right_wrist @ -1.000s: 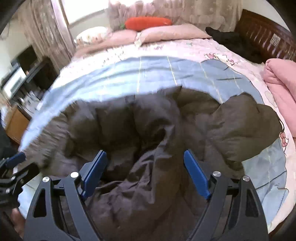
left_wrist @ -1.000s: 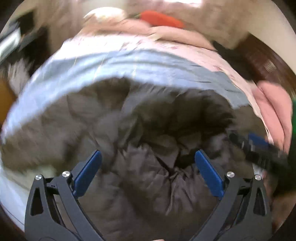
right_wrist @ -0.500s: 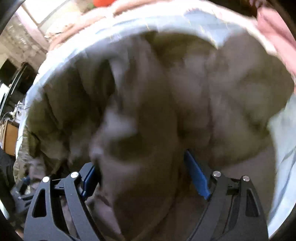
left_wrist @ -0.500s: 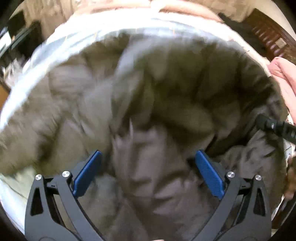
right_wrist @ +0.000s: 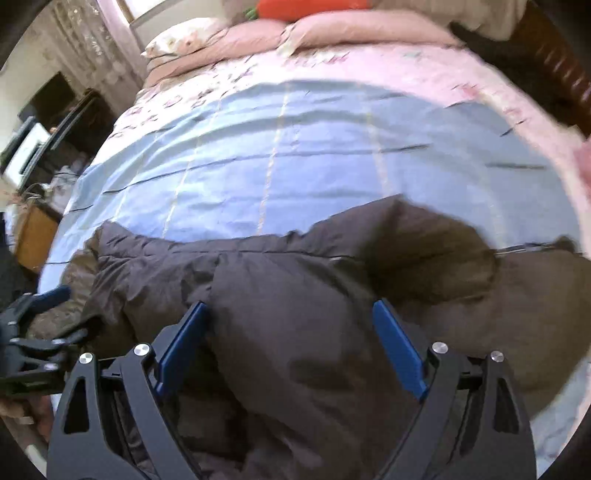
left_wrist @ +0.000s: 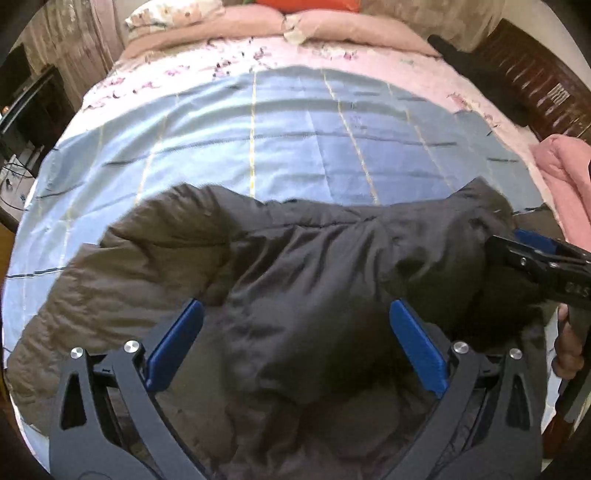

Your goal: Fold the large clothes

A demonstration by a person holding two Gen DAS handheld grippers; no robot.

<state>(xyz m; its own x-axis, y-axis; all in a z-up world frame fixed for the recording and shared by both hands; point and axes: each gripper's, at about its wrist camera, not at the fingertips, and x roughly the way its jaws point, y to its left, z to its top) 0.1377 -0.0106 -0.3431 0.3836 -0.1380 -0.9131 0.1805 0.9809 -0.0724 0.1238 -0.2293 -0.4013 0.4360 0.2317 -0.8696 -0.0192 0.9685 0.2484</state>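
Note:
A large dark grey-brown padded jacket (left_wrist: 314, 277) lies bunched across the near part of the bed, on a blue checked sheet (left_wrist: 277, 140). My left gripper (left_wrist: 294, 302) points down at it with its jaws spread wide. A thick fold of the jacket rises between the blue pads. In the right wrist view the jacket (right_wrist: 295, 314) also bulges between the pads of my right gripper (right_wrist: 288, 302), whose jaws are opening. Each gripper shows at the edge of the other's view: the right gripper (left_wrist: 506, 245) over the jacket's right end, the left gripper (right_wrist: 55, 314) at its left end.
Pink pillows (left_wrist: 332, 26) and an orange carrot-shaped cushion (right_wrist: 310, 7) lie at the far end of the bed. A pink blanket (left_wrist: 565, 177) is heaped at the right edge beside a dark wooden bed frame (left_wrist: 535, 85). Dark furniture (left_wrist: 33, 103) stands beyond the left side.
The jacket filled both views in a blur half a second ago. It now lies folded toward the near edge, with the blue sheet bare beyond it. The right jaws stand slightly wider.

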